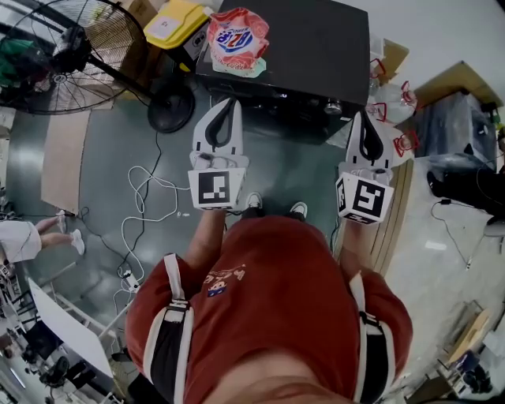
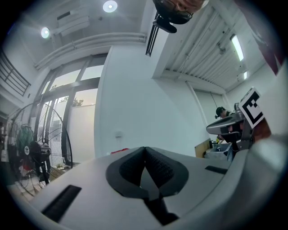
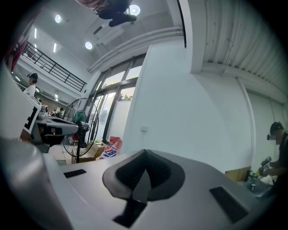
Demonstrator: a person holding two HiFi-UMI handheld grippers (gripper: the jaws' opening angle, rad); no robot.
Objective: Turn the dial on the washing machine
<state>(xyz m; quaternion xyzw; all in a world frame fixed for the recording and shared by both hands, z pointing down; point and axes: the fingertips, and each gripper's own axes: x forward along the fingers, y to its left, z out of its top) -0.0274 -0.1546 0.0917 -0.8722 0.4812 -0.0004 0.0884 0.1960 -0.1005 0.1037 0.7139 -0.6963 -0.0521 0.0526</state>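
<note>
Red clothing [image 1: 268,300] nearest. Left gripper [image 1: 229,106] and right gripper [image 1: 363,118] point level at the black washing machine [image 1: 316,47], jaws closed, empty. Dial is probably the front-edge knob [image 1: 333,105], near the right gripper.

Grey-green floor [image 1: 118,150]. Loose white cable [image 1: 147,183] lies left of the left claw [image 1: 232,102]; a fan's round base [image 1: 171,108] beside its tip; black washing machine [image 1: 316,47] ahead.

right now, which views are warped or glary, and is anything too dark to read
Head view: evenly lit, edges bowed by the wide lens; the black washing machine shows little surface detail. Left gripper view: strong fisheye, black corners, a ceiling lamp blown out. Right gripper view: same fisheye and dark rim, the windows washed pale.
</note>
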